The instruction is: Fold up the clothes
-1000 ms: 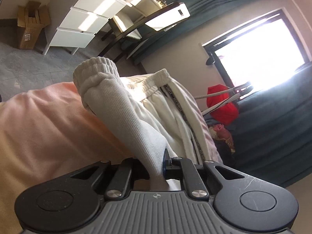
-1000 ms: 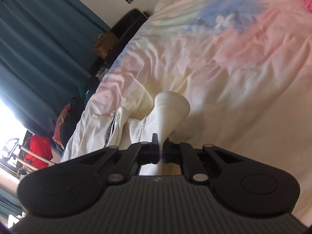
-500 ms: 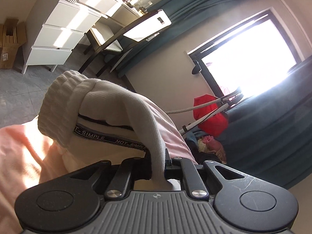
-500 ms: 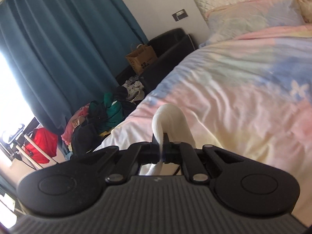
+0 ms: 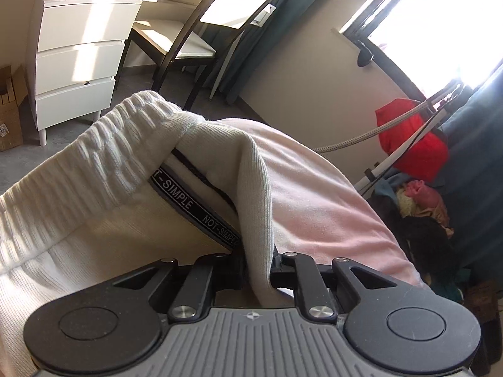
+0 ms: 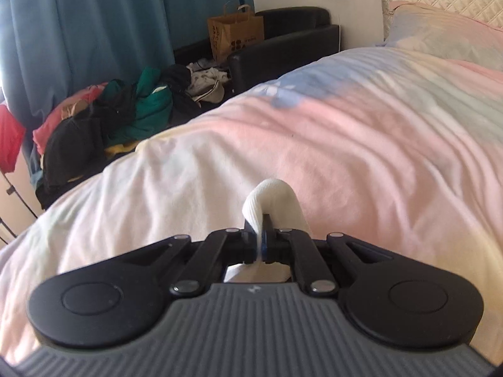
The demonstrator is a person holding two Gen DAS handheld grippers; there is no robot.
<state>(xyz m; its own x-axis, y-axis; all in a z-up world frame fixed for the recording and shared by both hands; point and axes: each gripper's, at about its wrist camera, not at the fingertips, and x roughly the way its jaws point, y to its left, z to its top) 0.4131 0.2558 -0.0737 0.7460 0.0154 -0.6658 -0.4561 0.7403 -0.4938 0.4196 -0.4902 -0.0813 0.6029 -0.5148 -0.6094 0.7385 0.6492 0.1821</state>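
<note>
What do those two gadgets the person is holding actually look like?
Each hand-held gripper is matte black plastic and metal. The left hand-held gripper and the right hand-held gripper look alike: a grey ribbed body with a small emblem, two round black discs at the sides, angled black link arms joined by silver screws, and a touch of blue at the fingers. No cables or sleeves show.

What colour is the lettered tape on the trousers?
Black with white lettering, on the cream trousers; the tape shows best in the left wrist view.
</note>
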